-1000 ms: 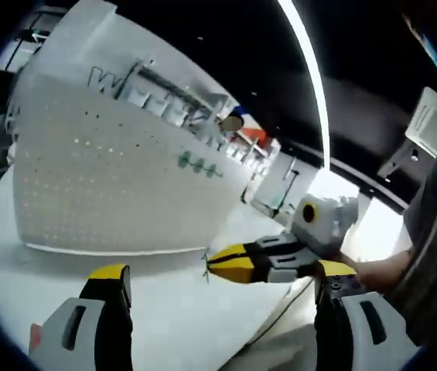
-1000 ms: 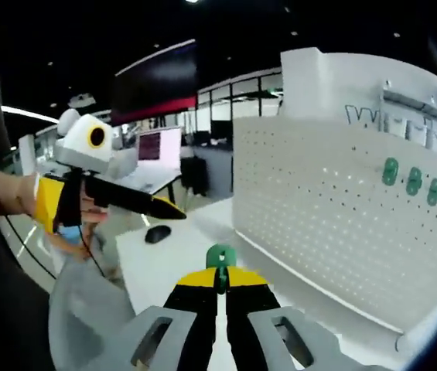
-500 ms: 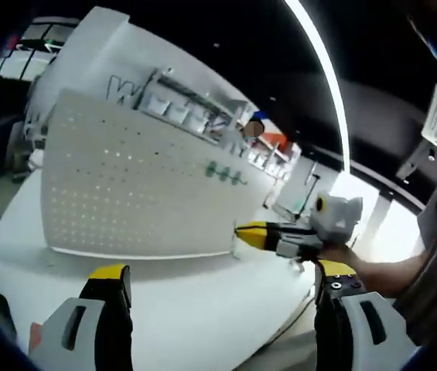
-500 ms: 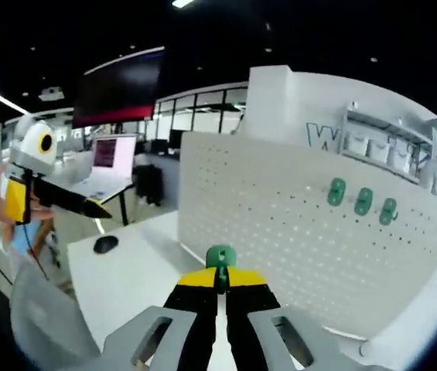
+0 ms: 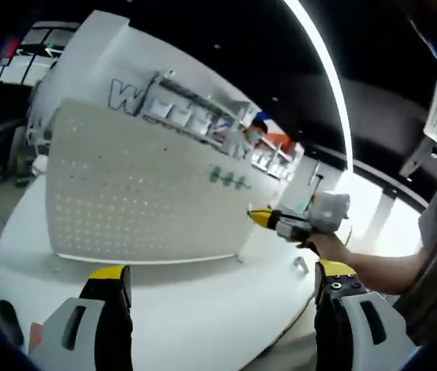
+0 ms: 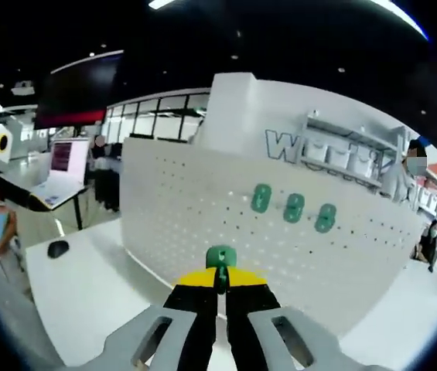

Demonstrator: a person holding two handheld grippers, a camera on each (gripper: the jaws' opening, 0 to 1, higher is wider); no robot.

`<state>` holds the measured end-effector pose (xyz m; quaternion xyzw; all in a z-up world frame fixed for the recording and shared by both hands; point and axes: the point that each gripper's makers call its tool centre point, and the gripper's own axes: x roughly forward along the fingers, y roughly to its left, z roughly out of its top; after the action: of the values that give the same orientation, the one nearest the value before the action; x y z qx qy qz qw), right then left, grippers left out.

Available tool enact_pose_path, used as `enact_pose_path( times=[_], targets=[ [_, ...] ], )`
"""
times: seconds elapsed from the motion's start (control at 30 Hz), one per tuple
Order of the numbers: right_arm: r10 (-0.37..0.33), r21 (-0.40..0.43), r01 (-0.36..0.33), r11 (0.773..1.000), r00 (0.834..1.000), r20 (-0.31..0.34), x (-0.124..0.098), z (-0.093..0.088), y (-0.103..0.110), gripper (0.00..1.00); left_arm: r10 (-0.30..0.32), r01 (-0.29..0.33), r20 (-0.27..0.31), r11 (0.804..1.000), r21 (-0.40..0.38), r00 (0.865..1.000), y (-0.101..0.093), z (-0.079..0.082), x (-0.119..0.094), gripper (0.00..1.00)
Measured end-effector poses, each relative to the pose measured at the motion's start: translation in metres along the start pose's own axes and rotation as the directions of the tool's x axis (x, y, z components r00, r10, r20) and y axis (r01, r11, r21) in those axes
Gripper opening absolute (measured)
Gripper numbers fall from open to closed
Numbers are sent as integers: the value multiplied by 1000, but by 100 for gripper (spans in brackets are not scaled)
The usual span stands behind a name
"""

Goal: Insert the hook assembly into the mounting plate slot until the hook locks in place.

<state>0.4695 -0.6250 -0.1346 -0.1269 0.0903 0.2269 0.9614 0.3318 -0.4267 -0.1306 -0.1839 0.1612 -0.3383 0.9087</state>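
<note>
Right gripper (image 6: 220, 280) clamped around green hook (image 6: 220, 258).

The pegboard (image 6: 226, 232) at frame centre looks like matt white painted sheet pierced with small holes, and three glossy green plastic hooks (image 6: 293, 207) sit on it. The table (image 6: 79, 290) at lower left is smooth, white and faintly shiny.

A dark computer mouse (image 6: 58, 248) lies on the white table (image 6: 87, 294), with a lit monitor (image 6: 61, 156) on a desk well behind.
</note>
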Motion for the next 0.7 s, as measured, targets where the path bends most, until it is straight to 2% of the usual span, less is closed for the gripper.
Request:
enact_pose_path(
  times=[0.07,0.2,0.4,0.7],
  targets=[
    [-25,0,25,1000,1000,6,0,1,-11,0,-8,8,15,1000,-16,1000,-1,2,0,100],
    [-76,0,76,997,997,-1,3,-7,-33,0,3,-3,2,1000,-10,1000,1,0,1,100],
    [-136,-12,136,991,991,3,6,-5,-63,0,-2,2,18,1000,-14,1000,0,2,-1,100],
    [-216,-23,216,976,976,12,13,0,-105,0,22,-21,14,1000,-19,1000,6,3,-3,100]
  ],
)
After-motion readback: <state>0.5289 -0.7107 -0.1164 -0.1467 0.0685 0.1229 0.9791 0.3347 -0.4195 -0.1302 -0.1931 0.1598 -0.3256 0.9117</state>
